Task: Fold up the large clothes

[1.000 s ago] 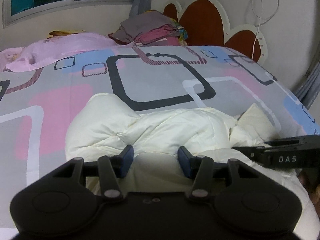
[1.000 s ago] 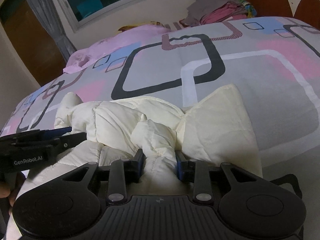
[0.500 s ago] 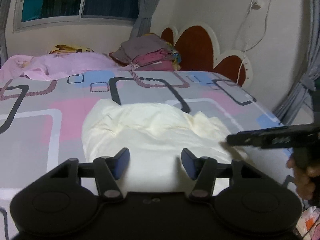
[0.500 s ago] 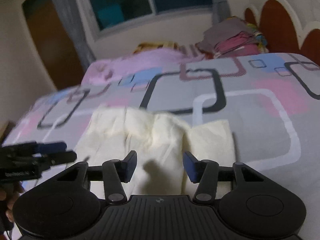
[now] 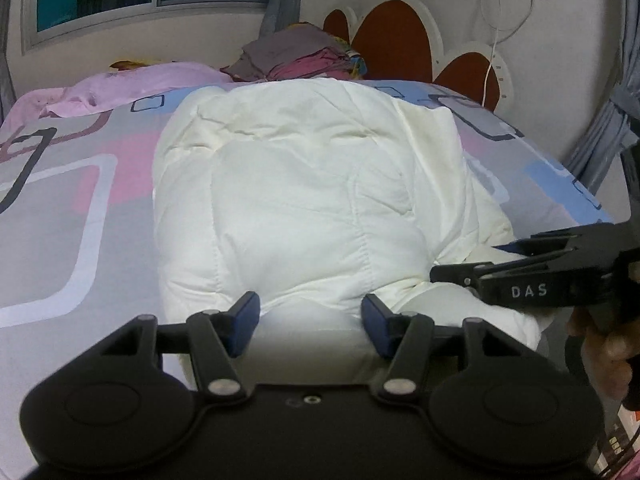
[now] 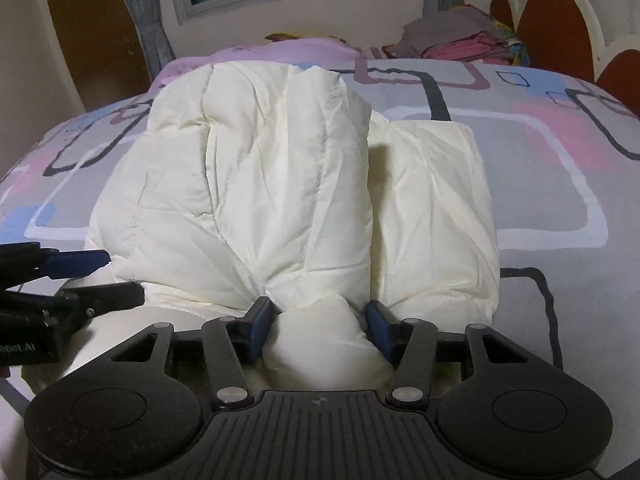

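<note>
A cream padded jacket [image 5: 300,180] [image 6: 260,180] lies spread along the patterned bed sheet [image 5: 60,220] [image 6: 560,184], its near edge right at both grippers. My left gripper [image 5: 310,320] stands open, with a puffy fold of the jacket's near edge between its blue pads. My right gripper [image 6: 320,320] is open too, and a rounded bulge of the jacket fills the gap between its pads. Each gripper shows in the other's view: the right gripper [image 5: 466,260] at the jacket's right side, the left gripper [image 6: 124,276] at its left side, both with jaws apart.
A pile of folded clothes [image 5: 296,56] [image 6: 460,36] sits at the head of the bed by the scalloped headboard [image 5: 392,40]. A pink pillow [image 5: 132,84] lies far left. A hand [image 5: 608,356] holds the right gripper. A white cable [image 5: 494,40] hangs on the wall.
A second ago the jacket was bunched and my right gripper pinched a fold. Both jaws widened and pulled back; now the jacket lies longer and smoother, with its near edge between both pairs of pads.
</note>
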A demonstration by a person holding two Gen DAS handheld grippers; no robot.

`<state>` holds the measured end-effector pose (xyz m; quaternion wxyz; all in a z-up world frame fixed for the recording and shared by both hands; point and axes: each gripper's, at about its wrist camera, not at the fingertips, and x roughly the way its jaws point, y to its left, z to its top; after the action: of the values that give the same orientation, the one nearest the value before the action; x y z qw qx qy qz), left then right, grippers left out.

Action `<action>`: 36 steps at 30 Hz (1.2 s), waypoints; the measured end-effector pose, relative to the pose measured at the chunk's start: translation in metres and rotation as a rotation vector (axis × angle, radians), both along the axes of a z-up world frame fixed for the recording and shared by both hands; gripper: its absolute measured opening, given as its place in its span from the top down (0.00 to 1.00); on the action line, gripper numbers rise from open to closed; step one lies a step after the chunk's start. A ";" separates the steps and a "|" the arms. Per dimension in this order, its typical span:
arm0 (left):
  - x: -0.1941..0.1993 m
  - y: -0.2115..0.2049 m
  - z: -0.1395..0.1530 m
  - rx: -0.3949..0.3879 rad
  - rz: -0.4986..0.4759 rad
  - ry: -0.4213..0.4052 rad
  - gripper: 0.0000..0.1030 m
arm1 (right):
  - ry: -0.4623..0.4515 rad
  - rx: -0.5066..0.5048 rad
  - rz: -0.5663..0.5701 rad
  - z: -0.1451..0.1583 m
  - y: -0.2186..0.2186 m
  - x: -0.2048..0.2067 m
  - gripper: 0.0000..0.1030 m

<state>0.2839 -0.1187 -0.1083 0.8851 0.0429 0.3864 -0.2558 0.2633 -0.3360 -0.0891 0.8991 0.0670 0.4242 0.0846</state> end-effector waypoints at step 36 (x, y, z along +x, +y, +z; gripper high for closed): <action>0.138 -0.069 -0.014 0.033 -0.005 0.015 0.49 | -0.008 0.068 -0.046 -0.015 -0.033 0.121 0.80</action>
<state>0.4216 -0.1877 -0.1221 0.8808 0.0566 0.3969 -0.2519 0.3842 -0.3686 -0.1044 0.8996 0.1072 0.4160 0.0784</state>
